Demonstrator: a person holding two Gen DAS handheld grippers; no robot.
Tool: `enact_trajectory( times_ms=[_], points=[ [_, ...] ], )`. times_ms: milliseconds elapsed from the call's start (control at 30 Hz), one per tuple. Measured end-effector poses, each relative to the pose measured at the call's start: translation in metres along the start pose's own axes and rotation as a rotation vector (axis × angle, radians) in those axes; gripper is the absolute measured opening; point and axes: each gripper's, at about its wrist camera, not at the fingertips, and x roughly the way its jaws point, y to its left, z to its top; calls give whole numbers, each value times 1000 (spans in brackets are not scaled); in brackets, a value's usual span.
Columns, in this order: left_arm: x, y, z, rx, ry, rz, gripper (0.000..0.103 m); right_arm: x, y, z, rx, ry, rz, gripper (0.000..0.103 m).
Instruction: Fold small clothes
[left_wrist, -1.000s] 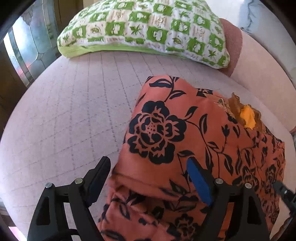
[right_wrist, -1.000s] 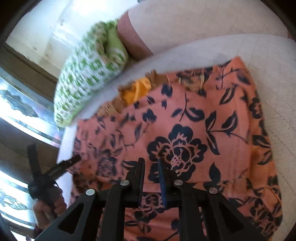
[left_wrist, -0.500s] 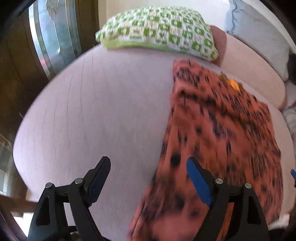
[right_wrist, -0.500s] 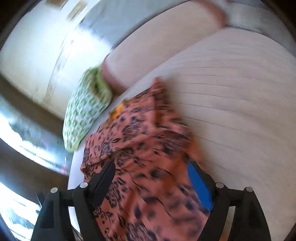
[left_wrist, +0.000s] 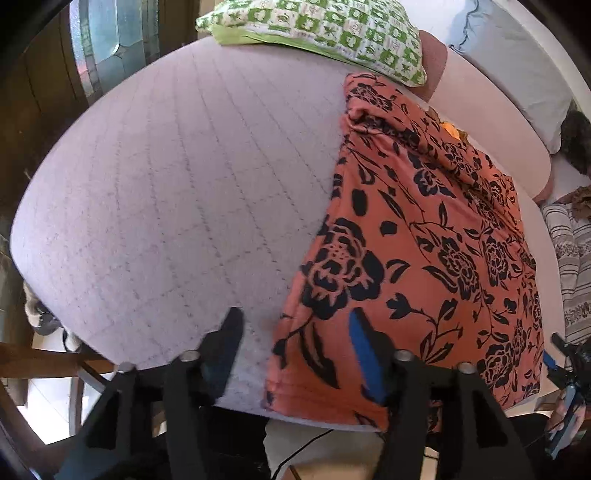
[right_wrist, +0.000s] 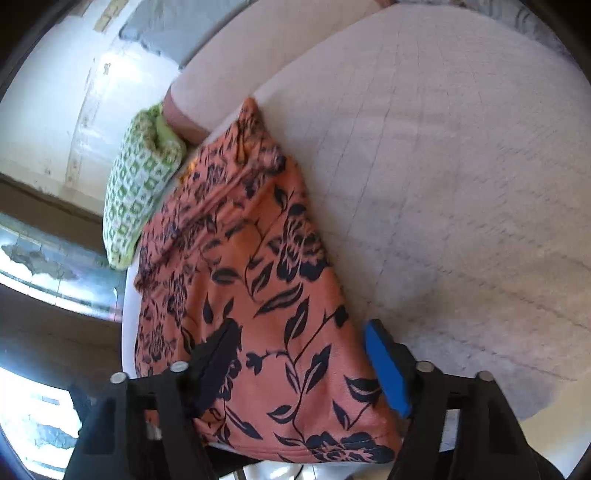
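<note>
An orange garment with black flowers (left_wrist: 424, 258) lies flat on the pale quilted mattress (left_wrist: 184, 184), reaching its near edge. My left gripper (left_wrist: 295, 347) hovers over the garment's near left corner. Its jaws are closing, the cloth's left edge lies between them, and the pads do not press on it. In the right wrist view the same garment (right_wrist: 251, 280) runs away from me. My right gripper (right_wrist: 301, 360) straddles its near right corner. Those jaws are closing too, still apart from the cloth.
A green and white checked pillow (left_wrist: 332, 33) (right_wrist: 140, 192) lies at the garment's far end against a pink bolster (left_wrist: 487, 122). Striped cloth (left_wrist: 569, 251) sits off the mattress to the right. A wooden door with glass (left_wrist: 103, 48) stands on the left.
Both grippers drew back to the garment's near corners. The right gripper, shut a second ago, has opened. The garment now lies flat with a straight left edge.
</note>
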Motion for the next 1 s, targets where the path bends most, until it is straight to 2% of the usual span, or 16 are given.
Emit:
enact_trajectory(
  times_ms=[67, 133, 233, 300, 333, 367, 400, 433, 533, 667, 733, 767, 833, 867, 900, 1000],
  points=[
    [7, -6, 1, 17, 9, 11, 65, 8, 2, -1, -25, 10, -42, 66],
    [12, -10, 2, 19, -9, 36, 65, 9, 3, -1, -28, 6, -38, 66],
    [20, -17, -2, 58, -8, 25, 63, 10, 5, -3, -28, 12, -25, 64],
    [20, -23, -4, 99, -12, 50, 34, 10, 9, -5, -58, 24, -22, 58],
    [19, -25, -5, 112, -15, 46, 29, 11, 12, -7, -84, 39, -11, 55],
    [19, -24, -5, 111, -15, 31, 13, 13, 15, -9, -106, 54, -4, 49],
    [19, -24, -6, 104, -11, -2, 7, 15, 17, -10, -124, 66, -5, 41],
    [18, -22, -6, 88, -10, -43, 7, 18, 19, -12, -147, 78, -21, 39],
    [19, -20, -6, 67, -10, -42, 7, 20, 21, -12, -156, 78, -39, 38],
    [22, -17, -4, 40, -8, -84, 37, 23, 16, -10, -118, 79, -37, 40],
    [25, -30, -7, 111, -13, -36, 40, 22, 16, -11, -126, 75, -37, 40],
    [25, -35, -8, 138, -16, -7, 39, 22, 18, -12, -138, 73, -42, 40],
    [25, -40, -8, 158, -28, 23, 17, 22, 24, -14, -193, 64, -73, 33],
    [25, -39, -7, 142, -27, 3, 8, 22, 25, -14, -208, 56, -98, 17],
    [24, -35, -6, 114, -27, -14, 7, 22, 25, -15, -218, 53, -117, 10],
    [14, -19, -6, 47, -29, -33, 5, 12, 25, -15, -183, 33, -50, 9]
  ],
)
